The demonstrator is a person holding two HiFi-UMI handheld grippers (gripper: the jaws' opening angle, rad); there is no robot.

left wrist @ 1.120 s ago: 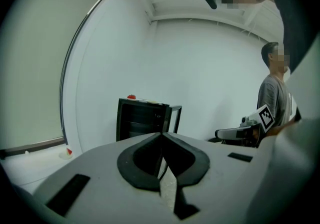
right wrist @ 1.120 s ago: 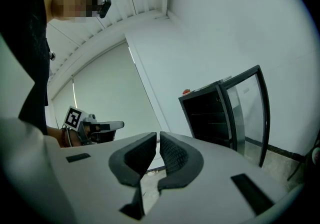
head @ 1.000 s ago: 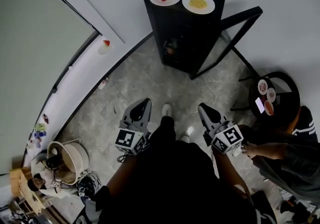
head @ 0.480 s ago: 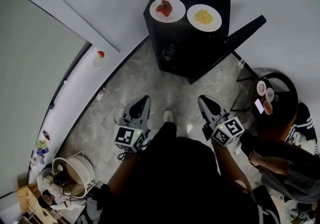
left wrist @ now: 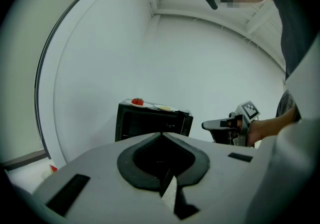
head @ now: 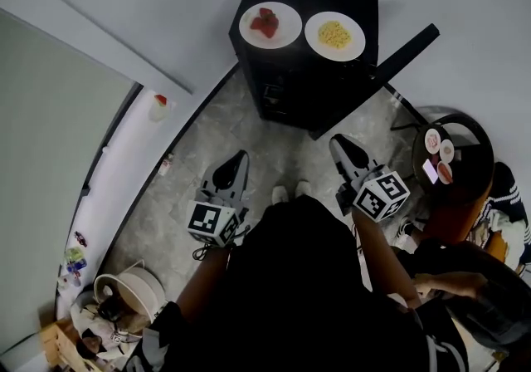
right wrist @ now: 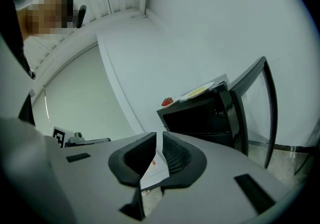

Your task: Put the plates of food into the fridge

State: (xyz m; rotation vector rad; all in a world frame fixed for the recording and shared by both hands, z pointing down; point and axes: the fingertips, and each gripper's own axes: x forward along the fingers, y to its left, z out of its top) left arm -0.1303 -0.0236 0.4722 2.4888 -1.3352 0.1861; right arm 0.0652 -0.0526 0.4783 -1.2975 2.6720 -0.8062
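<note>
The left gripper (head: 240, 160) hangs over the grey stone floor (head: 207, 134), its 2 jaws closed tip to tip with nothing between them; ahead of it stands the black fridge (head: 299, 88), and on the fridge's top, well apart from both grippers, sit 2 white plates: the strawberry plate (head: 270, 25) at the left, the yellow-food plate (head: 334, 35) just beside it; the right gripper (head: 339, 145) likewise has its jaws pressed nearly together and carries nothing; past it the glass door (head: 403, 53) of the fridge stands swung open to the right.
</note>
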